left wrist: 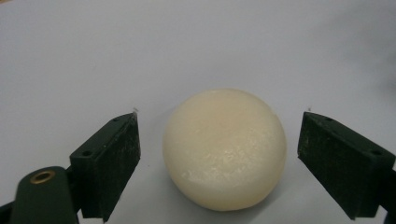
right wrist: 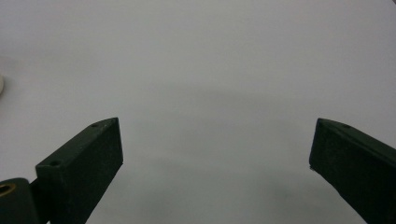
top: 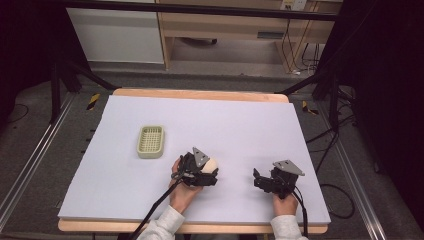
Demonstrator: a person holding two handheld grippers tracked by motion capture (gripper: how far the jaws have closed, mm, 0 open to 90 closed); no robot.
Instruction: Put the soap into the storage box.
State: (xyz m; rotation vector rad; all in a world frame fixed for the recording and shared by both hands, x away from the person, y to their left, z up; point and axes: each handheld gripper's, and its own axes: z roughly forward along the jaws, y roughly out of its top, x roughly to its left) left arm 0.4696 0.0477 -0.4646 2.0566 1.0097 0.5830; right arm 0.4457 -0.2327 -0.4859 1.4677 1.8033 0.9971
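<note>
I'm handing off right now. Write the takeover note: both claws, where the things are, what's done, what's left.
Left claw: open, jaws either side of the cream round soap, gaps on both sides, nothing gripped.
Right claw: open, empty, over bare table cover, to the right of the left claw.
Soap lies on the white table cover, near the front edge. The pale green basket sits up and left of it, and looks empty.
Done: left claw lined up on the soap.
Left: close on it and lift; the basket is probably where it goes.

One cream round soap (left wrist: 224, 149), one green basket (top: 150, 141), two grippers.
</note>
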